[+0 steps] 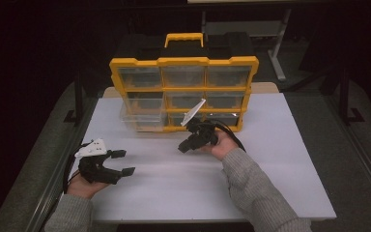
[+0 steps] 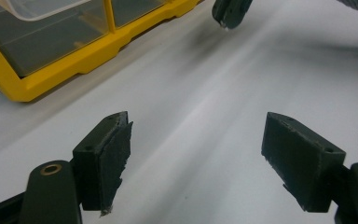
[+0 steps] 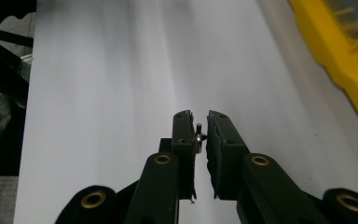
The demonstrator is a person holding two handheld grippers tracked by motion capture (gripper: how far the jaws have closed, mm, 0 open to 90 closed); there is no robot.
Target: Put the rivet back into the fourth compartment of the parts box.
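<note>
right gripper [image 3: 199,123]: clamped on small metal screw [image 3: 198,135], above tabletop [image 1: 174,179] centre, near yellow organizer [image 1: 183,92] | left gripper [image 2: 196,158]: jaws apart, empty, near-left | no legible labels

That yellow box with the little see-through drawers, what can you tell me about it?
The yellow organizer stands upright at the far side of the white table, resting on it. Its frame looks like yellow plastic, with a yellow handle on top and black parts behind. The front holds three rows of three clear plastic drawers. The lower-left drawer is pulled partly out; the rest look shut. Their contents are too dim to make out. Neither gripper touches it; the right gripper is held just in front of its bottom row.
</note>
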